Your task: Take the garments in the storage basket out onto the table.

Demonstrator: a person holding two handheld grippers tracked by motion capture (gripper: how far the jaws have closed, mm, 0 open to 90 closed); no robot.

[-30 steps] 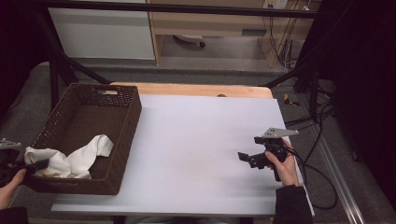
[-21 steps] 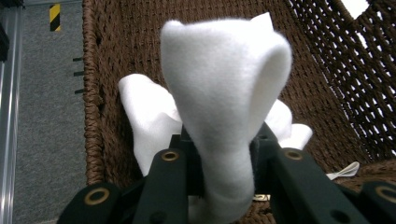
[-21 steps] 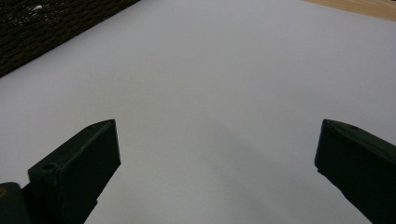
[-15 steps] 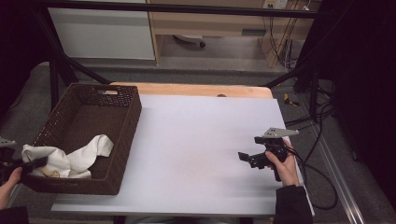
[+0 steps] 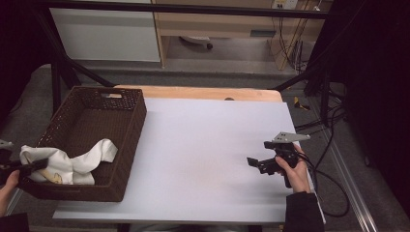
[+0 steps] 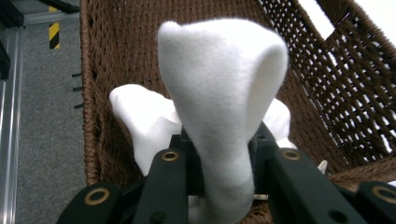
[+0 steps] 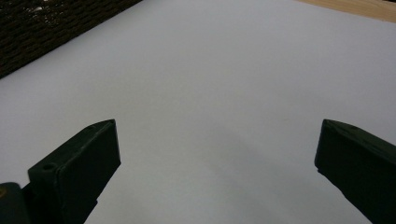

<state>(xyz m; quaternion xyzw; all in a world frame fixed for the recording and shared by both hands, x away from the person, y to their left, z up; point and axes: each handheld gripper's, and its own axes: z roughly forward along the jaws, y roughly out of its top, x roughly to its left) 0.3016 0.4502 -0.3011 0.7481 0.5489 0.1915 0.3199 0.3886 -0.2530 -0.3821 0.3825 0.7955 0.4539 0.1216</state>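
Left gripper (image 6: 219,186) jaws clamped on soft white cloth (image 6: 219,93), at 8 o'clock over near-left rim of brown woven wicker basket (image 5: 130,125). Right gripper (image 5: 261,164) jaws apart, idle at 4 o'clock. We judge cloth may snag on weave and slip from grip.

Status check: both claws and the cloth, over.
Left claw shut on white cloth, at the basket's near-left corner. Right claw open, empty, over the bare table. Nothing in the way.

White cloth (image 5: 67,162) drapes crumpled over the brown basket's (image 5: 123,145) near-left rim.
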